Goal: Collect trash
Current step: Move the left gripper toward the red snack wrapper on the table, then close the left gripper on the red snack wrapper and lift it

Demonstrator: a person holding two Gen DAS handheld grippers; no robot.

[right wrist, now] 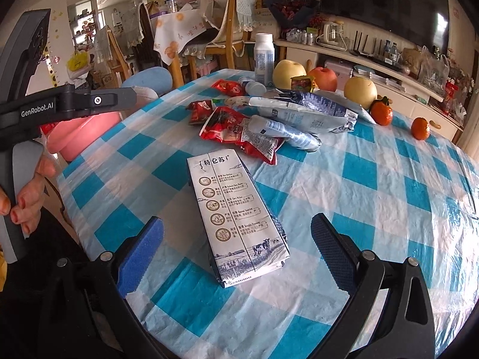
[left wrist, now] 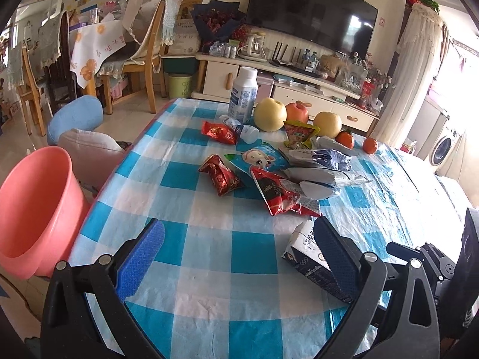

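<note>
1. The right gripper (right wrist: 236, 239) is hovering with its jaws spread wide around the flat-lying milk carton (right wrist: 236, 221), apparently lining up a grab.
2. The left gripper (left wrist: 239, 248) is waiting released and empty over the checked tablecloth (left wrist: 209, 269).
3. The pink bucket (left wrist: 36, 209) is sitting beside the table, seemingly to receive the wrappers (left wrist: 278, 194) piled mid-table.

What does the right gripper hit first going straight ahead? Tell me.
The right gripper, jaws open, would first meet the flattened milk carton lying between its fingers on the table; depth is uncertain.

Left gripper (left wrist: 239, 248) and right gripper (right wrist: 238, 245) both gape wide.
</note>
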